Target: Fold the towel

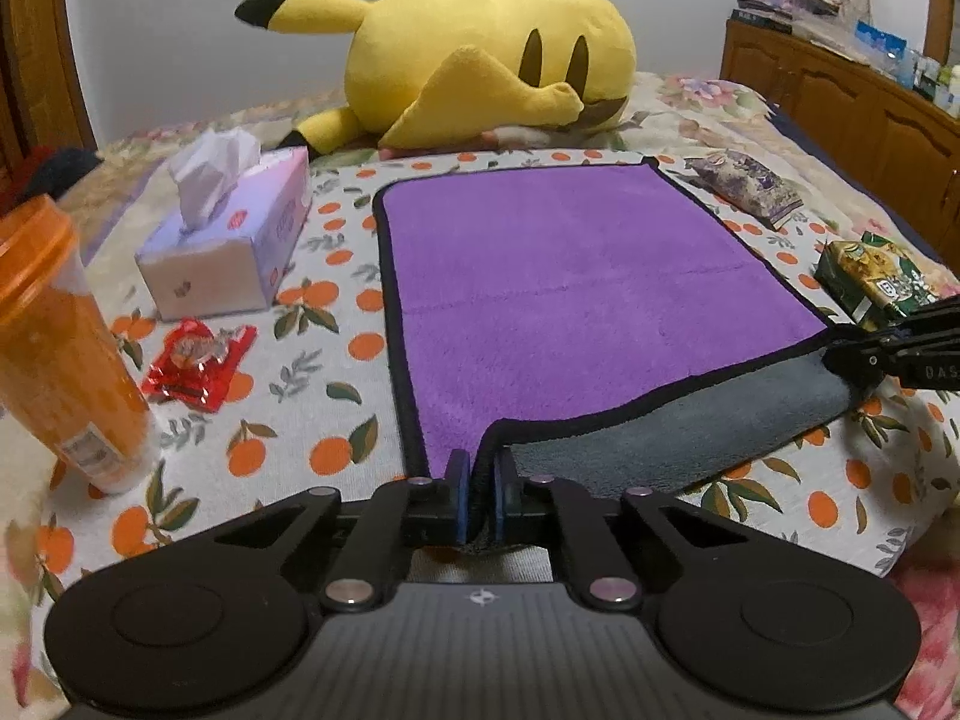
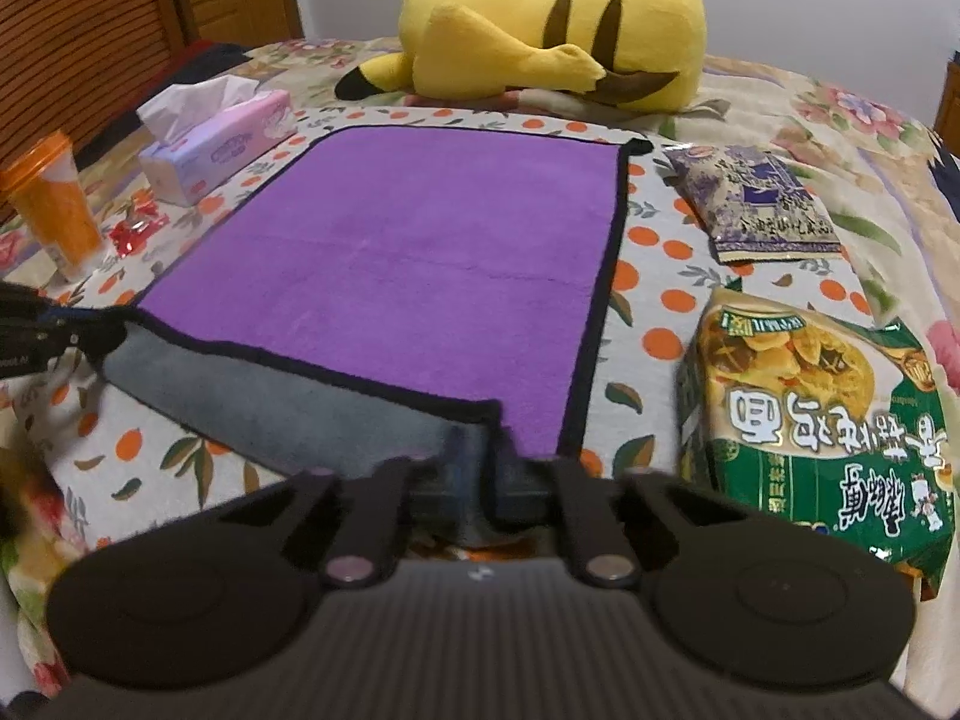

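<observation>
A purple towel [image 1: 576, 276] with black trim and a grey underside lies flat on the orange-print cloth; it also shows in the right wrist view [image 2: 408, 264]. Its near edge is lifted and turned over, so a grey strip [image 1: 690, 426] shows. My left gripper [image 1: 480, 480] is shut on the towel's near left corner. My right gripper [image 2: 480, 462] is shut on the near right corner; it also shows at the right edge of the left wrist view [image 1: 852, 354]. The left gripper shows at the left edge of the right wrist view [image 2: 90, 330].
A tissue box [image 1: 234, 228], a red wrapper [image 1: 198, 360] and an orange cup [image 1: 54, 348] stand left of the towel. A purple snack pack [image 2: 756, 204] and a green noodle pack [image 2: 822, 414] lie right of it. A yellow plush [image 1: 480, 60] lies behind.
</observation>
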`<state>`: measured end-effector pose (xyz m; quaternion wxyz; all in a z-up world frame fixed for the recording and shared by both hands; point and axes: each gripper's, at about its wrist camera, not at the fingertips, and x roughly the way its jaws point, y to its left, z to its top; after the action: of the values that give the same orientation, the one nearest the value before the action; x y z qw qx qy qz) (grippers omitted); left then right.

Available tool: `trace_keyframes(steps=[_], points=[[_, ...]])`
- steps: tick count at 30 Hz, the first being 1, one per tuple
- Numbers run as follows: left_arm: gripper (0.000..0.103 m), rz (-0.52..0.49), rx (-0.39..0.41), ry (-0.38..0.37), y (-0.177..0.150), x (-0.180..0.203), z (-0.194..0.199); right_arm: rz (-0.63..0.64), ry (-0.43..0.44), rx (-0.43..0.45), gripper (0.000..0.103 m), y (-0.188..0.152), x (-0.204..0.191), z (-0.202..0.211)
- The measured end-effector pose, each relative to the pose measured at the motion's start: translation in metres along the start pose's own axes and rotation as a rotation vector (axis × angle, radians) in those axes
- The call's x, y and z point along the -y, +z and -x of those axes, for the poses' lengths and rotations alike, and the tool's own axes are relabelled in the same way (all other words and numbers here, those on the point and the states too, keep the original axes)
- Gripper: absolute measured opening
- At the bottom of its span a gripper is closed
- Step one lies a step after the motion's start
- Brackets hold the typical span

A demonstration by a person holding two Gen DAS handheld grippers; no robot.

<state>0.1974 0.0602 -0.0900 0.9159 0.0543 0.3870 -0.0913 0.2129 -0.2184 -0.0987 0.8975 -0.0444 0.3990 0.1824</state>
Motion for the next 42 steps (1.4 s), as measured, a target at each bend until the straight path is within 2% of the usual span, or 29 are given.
trace_keyframes(steps=[20, 42], points=[[0.007, 0.018, 0.174, -0.016, 0.013, 0.006, 0.043, -0.013, 0.032, 0.151, 0.005, 0.017, 0.007, 0.029], [0.006, 0.014, 0.203, -0.01, 0.024, 0.003, 0.031, 0.005, 0.047, 0.196, 0.005, 0.026, 0.013, 0.02]])
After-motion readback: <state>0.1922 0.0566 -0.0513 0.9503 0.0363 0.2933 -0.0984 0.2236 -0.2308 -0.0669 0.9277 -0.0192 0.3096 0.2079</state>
